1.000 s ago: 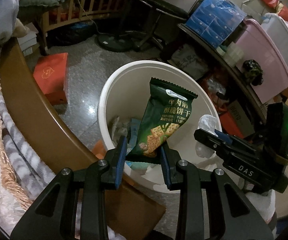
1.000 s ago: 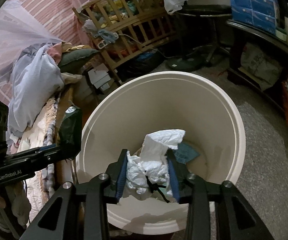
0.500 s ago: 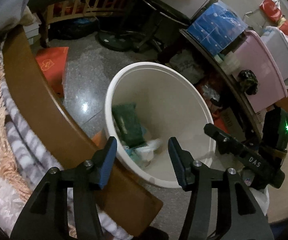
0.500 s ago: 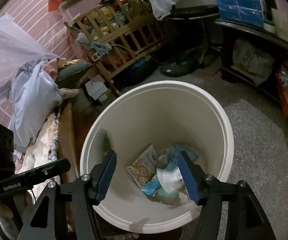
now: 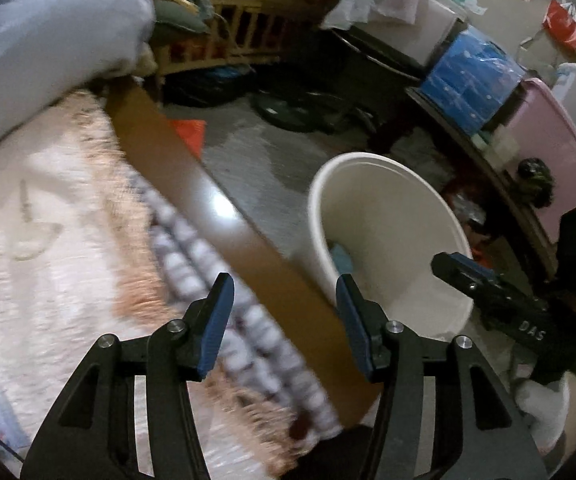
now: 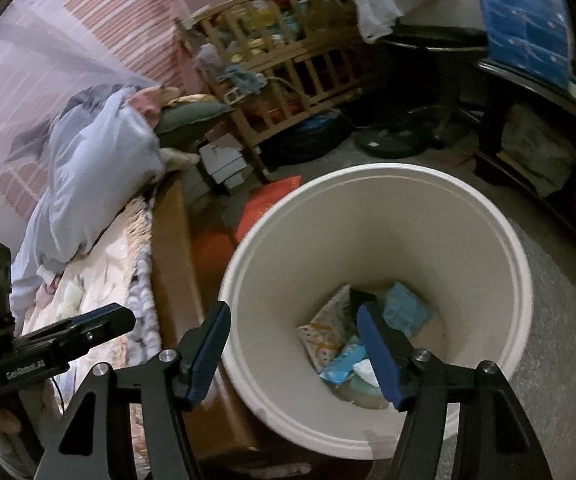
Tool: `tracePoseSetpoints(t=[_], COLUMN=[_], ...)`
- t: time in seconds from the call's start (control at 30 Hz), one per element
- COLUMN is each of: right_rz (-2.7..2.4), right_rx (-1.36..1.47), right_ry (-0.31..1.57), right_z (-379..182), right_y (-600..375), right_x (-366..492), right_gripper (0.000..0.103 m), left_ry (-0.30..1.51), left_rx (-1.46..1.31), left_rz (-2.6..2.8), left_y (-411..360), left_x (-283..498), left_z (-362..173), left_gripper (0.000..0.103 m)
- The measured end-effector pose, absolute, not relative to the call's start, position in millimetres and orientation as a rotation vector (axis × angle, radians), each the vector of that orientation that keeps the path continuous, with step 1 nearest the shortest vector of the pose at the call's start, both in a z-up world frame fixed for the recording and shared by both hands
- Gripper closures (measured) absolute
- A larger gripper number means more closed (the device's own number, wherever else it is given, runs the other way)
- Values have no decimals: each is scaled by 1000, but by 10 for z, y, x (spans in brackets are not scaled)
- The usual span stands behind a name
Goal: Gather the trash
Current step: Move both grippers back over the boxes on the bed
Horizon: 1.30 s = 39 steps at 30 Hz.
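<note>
The white trash bin (image 6: 367,220) stands on the floor beside the bed. Several wrappers lie at its bottom, among them a blue packet (image 6: 405,312), a patterned packet (image 6: 323,332) and a white tissue (image 6: 365,368). My right gripper (image 6: 293,310) hangs open and empty above the bin's near left rim. My left gripper (image 5: 284,280) is open and empty over the bed's wooden side rail (image 5: 208,208), with the bin (image 5: 387,200) to its right. Each gripper shows in the other's view: the right gripper (image 5: 467,276), the left gripper (image 6: 104,320). A small pale thing (image 5: 28,236) lies blurred on the blanket.
A fluffy blanket (image 5: 68,280) and blue-grey bedding (image 5: 48,40) cover the bed at left. On the floor behind the bin are a red box (image 6: 268,204) and a fan base (image 6: 387,142). A wooden crib (image 6: 288,60) stands at the back; a shelf with a pink tub (image 5: 547,140) runs along the right.
Both grippers opened; the green biscuit packet and the white tissue wad dropped into the bin. The left gripper swung left over the bed edge. The right drew back and up.
</note>
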State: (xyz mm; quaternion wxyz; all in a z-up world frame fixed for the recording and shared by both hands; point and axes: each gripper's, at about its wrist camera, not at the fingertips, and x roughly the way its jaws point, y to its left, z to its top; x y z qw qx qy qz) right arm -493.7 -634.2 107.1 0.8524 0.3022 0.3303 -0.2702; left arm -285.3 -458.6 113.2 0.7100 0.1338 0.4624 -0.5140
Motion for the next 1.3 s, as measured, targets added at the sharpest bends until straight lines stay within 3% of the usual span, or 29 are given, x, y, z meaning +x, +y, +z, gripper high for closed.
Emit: tracePoseSetpoints(t=[0.6,1.3], right_rz=[-376,-121], right_rx=[475,363], right_ry=[769,879], right_z=[1174,1046], right_y=[-5398,-4357], right_x=[-3977,-2903], right_gripper=[39,39], left_ry=[881,924], left_rx=[287,211], left_rz=[-873,-638], left_y=[-3424,-1878], left_x=[-2354,-1776], left_z=[1308,1272], left_gripper=[51,51])
